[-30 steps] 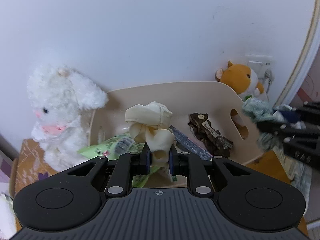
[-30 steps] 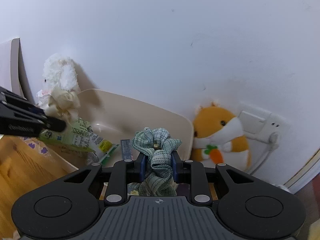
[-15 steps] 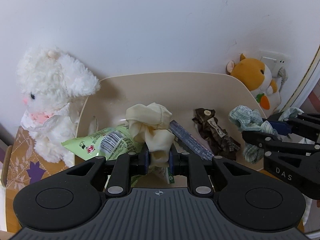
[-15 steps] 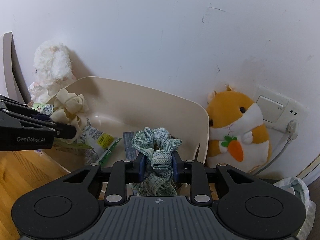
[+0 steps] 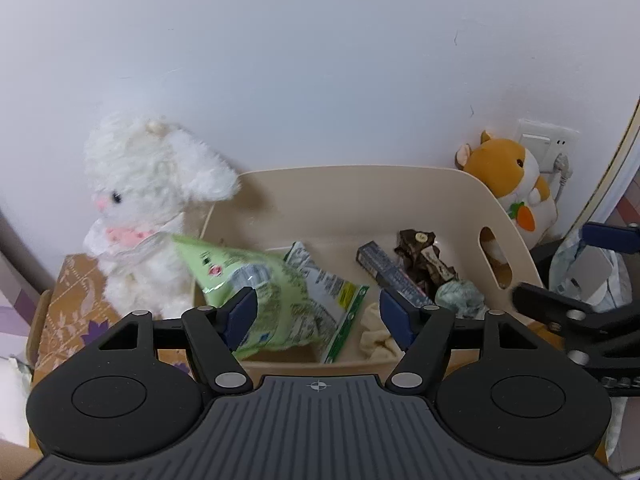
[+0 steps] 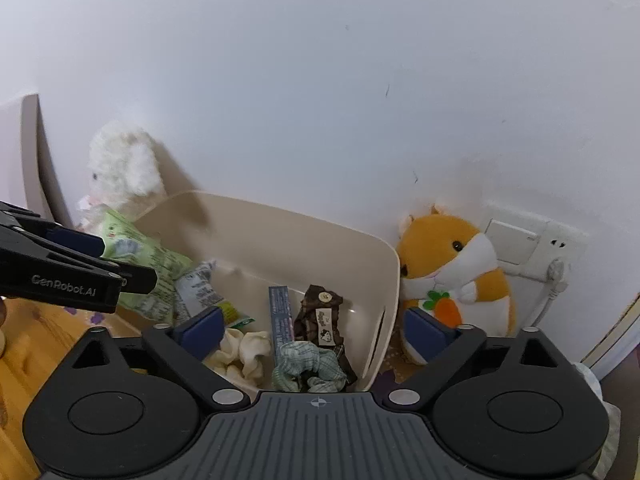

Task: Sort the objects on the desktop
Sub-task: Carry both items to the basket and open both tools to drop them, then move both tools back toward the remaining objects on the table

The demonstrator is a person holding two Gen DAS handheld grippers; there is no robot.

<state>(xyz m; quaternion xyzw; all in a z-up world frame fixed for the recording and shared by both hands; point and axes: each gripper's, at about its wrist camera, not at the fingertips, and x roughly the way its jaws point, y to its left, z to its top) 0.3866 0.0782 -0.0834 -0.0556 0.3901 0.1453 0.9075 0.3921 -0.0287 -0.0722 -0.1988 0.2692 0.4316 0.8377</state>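
Observation:
A beige bin (image 5: 360,188) (image 6: 280,228) stands against the wall. Inside lie a cream scrunchie (image 5: 374,342) (image 6: 240,354), a green checked scrunchie (image 5: 458,298) (image 6: 310,368), a brown scrunchie (image 5: 424,258) (image 6: 320,318), a dark flat pack (image 5: 390,274) (image 6: 280,316) and green snack bags (image 5: 256,284) (image 6: 152,268). My left gripper (image 5: 318,312) hovers over the bin's near side, jaws opening, nothing pressed between them. My right gripper (image 6: 314,326) hangs over the bin's right part, jaws opening wide, with the green checked scrunchie lying loose below.
A white plush lamb (image 5: 148,200) (image 6: 120,168) sits left of the bin on a patterned box (image 5: 64,312). An orange plush hamster (image 5: 512,184) (image 6: 452,276) stands right of it by a wall socket (image 6: 532,248). White bagged items (image 5: 592,276) lie at far right.
Both grippers went from shut to open. The cream scrunchie dropped from the left one and the green checked scrunchie from the right one; both now lie in the bin.

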